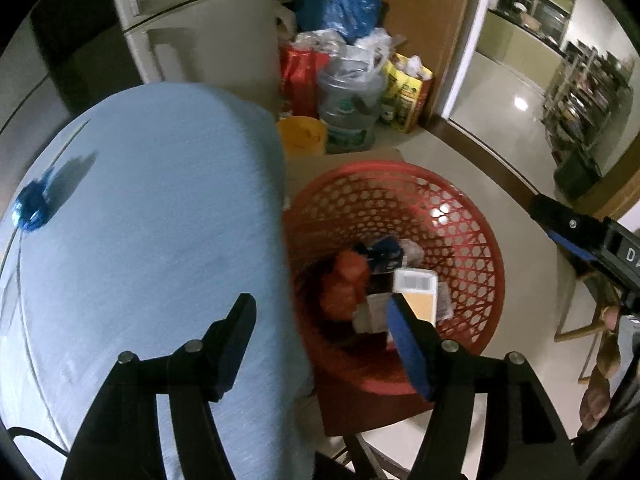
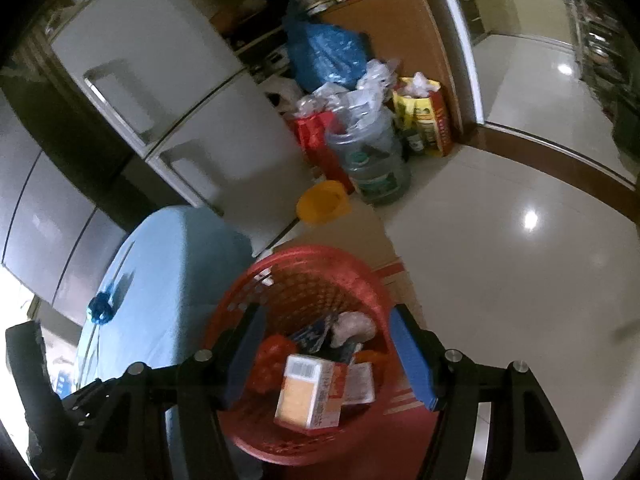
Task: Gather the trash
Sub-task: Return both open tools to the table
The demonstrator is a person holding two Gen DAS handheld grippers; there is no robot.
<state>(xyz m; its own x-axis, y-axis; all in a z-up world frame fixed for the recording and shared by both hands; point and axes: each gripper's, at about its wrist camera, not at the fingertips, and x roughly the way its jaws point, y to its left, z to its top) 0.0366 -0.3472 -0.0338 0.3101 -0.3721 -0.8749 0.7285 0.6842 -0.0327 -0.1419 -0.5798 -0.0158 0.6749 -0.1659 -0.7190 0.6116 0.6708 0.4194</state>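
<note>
Both the left hand-held gripper [image 1: 320,344] and right hand-held gripper [image 2: 328,356] hang wide apart, holding nothing; the last trash, a blue crumpled wrapper [image 1: 33,203], sits near the worktop's [image 1: 160,220] left edge; it looks light and crinkly; pinch its bunched middle; the red basket [image 2: 372,284] already holds boxes.

Both grippers, left gripper [image 1: 324,344] and right gripper [image 2: 328,354], share black angular frames, silver round screws, blue-padded fingers [image 1: 408,344]; white lettering marks the right gripper's casing at three o'clock.

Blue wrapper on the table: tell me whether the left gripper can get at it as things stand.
Probably yes. The left gripper is open and empty, and the blue wrapper lies alone on the light blue tabletop, nothing visible between them.
</note>
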